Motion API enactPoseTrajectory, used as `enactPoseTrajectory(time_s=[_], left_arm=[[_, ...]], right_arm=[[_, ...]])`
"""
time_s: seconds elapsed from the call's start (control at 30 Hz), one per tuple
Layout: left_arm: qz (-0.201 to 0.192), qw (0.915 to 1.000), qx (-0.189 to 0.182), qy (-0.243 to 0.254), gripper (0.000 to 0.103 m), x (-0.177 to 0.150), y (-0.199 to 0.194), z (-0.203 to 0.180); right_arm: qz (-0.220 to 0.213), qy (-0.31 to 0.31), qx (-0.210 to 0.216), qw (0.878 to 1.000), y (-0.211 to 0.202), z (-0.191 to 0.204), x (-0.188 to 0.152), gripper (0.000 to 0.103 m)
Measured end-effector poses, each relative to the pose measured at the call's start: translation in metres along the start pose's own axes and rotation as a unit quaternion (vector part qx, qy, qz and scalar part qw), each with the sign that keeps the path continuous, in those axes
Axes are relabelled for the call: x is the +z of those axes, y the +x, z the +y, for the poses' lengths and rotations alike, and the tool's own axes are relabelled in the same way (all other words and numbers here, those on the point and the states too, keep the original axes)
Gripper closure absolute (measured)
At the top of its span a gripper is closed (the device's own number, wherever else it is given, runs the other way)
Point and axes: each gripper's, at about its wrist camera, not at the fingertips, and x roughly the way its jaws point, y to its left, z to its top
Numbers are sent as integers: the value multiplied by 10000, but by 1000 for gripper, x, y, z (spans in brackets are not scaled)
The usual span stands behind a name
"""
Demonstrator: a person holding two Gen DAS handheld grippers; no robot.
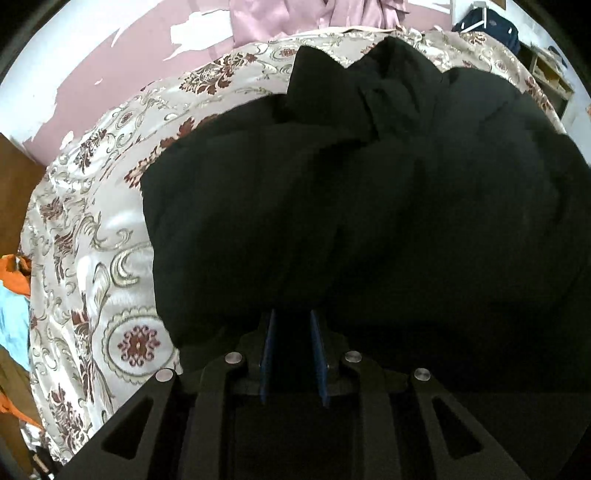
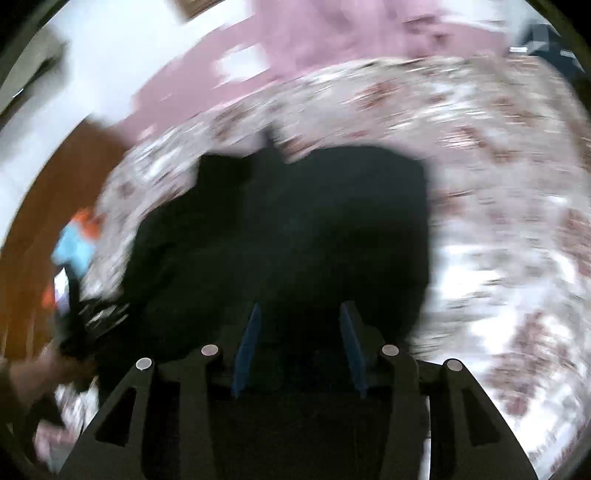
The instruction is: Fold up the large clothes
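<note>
Bed: a wide bed under a shiny cream satin bedspread (image 1: 88, 258) with maroon floral medallions and pale scrollwork filled most of both views; in the right wrist view it was smeared by blur.

Garment: a large black fabric garment (image 1: 369, 206) lay on the bedspread in a rumpled heap, with a bunched ridge of folds toward the far edge of the bed; the right wrist view showed it as a dark mass (image 2: 295, 236) with patterned cloth to its right and beyond it.

Wall: a pink wall with flaking white patches (image 1: 122, 55) rose behind the bed – pink satin cloth (image 1: 295, 14) hung against it.

Side clutter: orange and light-blue cloth (image 1: 14, 295) sat off the bed's left edge, beside brown wood.

Left gripper (image 1: 291, 321): the blue pads stood close together right at the near edge of the black garment; black against black, I could not tell whether cloth was pinched between them.

Right gripper (image 2: 299, 314): released – the blue pads stood apart above the garment, with nothing pressed between them.
</note>
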Motion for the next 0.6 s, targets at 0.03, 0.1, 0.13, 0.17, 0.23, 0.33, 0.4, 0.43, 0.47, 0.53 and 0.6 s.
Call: enactPoseTrajectory(time_s=[0.03,0.1,0.13,0.17,0.23,0.33,0.4,0.43,0.47,0.53,0.6], left_arm=[[19,10000,-2,-42,84,-3,1,3],[44,9999,-38,-154,84,-7,-2,8],[66,9997,-41,-216,84,-10,-3,13],[84,9997,-28,-232,84,-12,-4,15],[112,9996,-23,-240,84,-17,-6,20],[87,9997,-27,-238,84,-24,-23,22],[75,9994,-151,-286,84,-31,-39,23],[77,9990,-289,-320,84,-37,-52,23],[106,9986,-395,-339,84,-42,-60,23],[175,9971,-643,-367,84,-55,-85,23],[222,9954,-840,-407,84,-65,-111,23]], right_arm=[[158,-87,26,9998,10,2,-4,63],[493,-303,-373,9976,35,-10,-15,69],[549,-238,-435,9973,40,-20,-19,75],[511,-69,-375,9980,40,-32,-22,76],[431,145,-341,9984,33,-41,-21,76],[510,6,-643,9966,24,-33,-25,72],[521,-46,-781,9956,14,-15,-35,66],[448,-28,-749,9962,2,-9,-37,60],[401,8,-728,9965,-8,-3,-39,56],[343,81,-715,9968,-25,14,-48,51],[343,146,-677,9970,-45,29,-58,50]])
